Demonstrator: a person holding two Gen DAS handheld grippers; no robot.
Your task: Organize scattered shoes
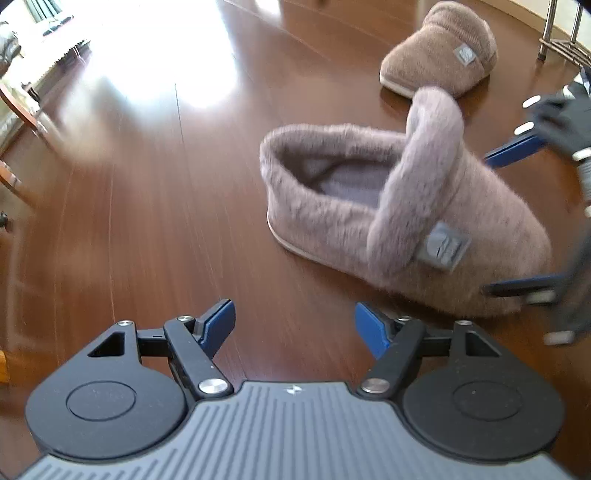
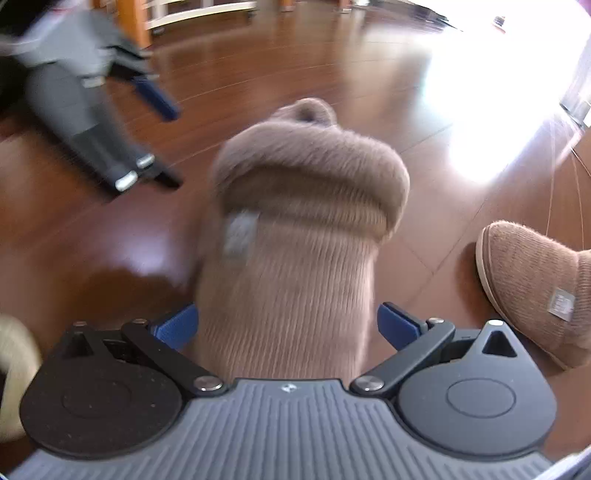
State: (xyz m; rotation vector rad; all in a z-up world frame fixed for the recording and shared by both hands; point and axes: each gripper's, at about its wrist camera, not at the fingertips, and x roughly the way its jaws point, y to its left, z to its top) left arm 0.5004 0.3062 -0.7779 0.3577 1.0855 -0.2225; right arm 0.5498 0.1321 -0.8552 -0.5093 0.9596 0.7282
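Observation:
A fuzzy brown slipper [image 1: 406, 221] lies on the wooden floor, heel toward me in the left wrist view. Its toe [image 2: 288, 302] sits between the wide-open fingers of my right gripper [image 2: 288, 325]; the left finger pad [image 2: 177, 326] touches it, the right pad [image 2: 397, 325] stands just off it. My right gripper also shows in the left wrist view [image 1: 517, 218], straddling the toe. A second brown slipper [image 1: 443, 51] lies beyond, and it also shows in the right wrist view [image 2: 535, 291]. My left gripper [image 1: 295, 325] is open and empty over bare floor, left of the near slipper.
Metal rack legs [image 1: 554, 40] stand at the far right. Wooden furniture legs [image 1: 22, 122] are at the left. A wooden and white shelf base [image 2: 177, 14] stands behind my left gripper [image 2: 110, 122]. Sun glare covers part of the floor [image 1: 159, 55].

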